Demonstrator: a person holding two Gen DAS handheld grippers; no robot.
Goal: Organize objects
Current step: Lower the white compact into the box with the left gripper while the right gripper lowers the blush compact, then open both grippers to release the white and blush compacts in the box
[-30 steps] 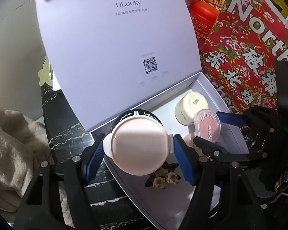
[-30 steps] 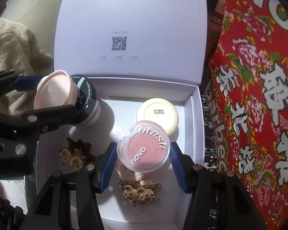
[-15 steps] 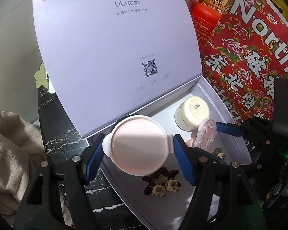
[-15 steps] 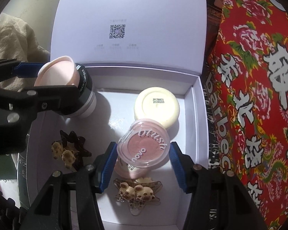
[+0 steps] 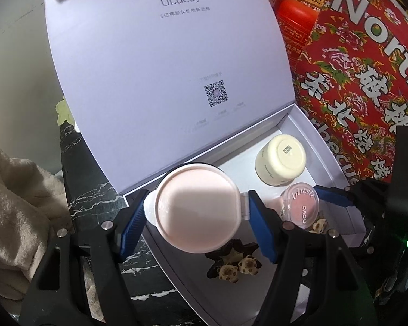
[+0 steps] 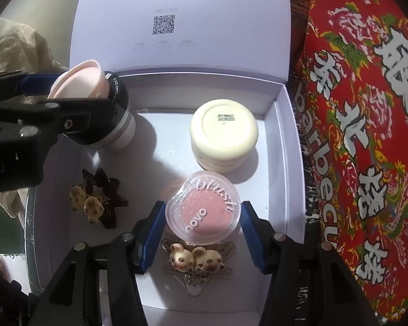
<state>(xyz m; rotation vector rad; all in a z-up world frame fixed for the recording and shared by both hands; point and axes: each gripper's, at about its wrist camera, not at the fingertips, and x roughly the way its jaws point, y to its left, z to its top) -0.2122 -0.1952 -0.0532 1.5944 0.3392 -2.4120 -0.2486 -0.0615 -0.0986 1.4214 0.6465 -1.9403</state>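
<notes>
An open white box (image 6: 283, 163) lies on the dark marble table, its lid (image 5: 163, 68) standing up behind. My left gripper (image 5: 197, 212) is shut on a round pink case (image 5: 198, 206) over the box's back left corner, just above a black-banded jar (image 6: 117, 125). My right gripper (image 6: 204, 217) is shut on a clear blush compact (image 6: 204, 212) low over the box floor, in front of an upturned cream jar (image 6: 224, 130). A pink thing peeks out under the compact. Two bear hair clips lie inside: a dark one (image 6: 95, 201) and a clear one (image 6: 195, 258).
A red flowered bag (image 6: 367, 108) stands tight against the box's right wall. A beige towel (image 5: 13, 190) lies left of the table (image 5: 95, 198). Red and gold packages (image 5: 296, 11) stand behind the lid.
My right gripper has carried the blush compact a little toward the box's front and lower, away from the cream jar. The left gripper and its pink case have stayed put.
</notes>
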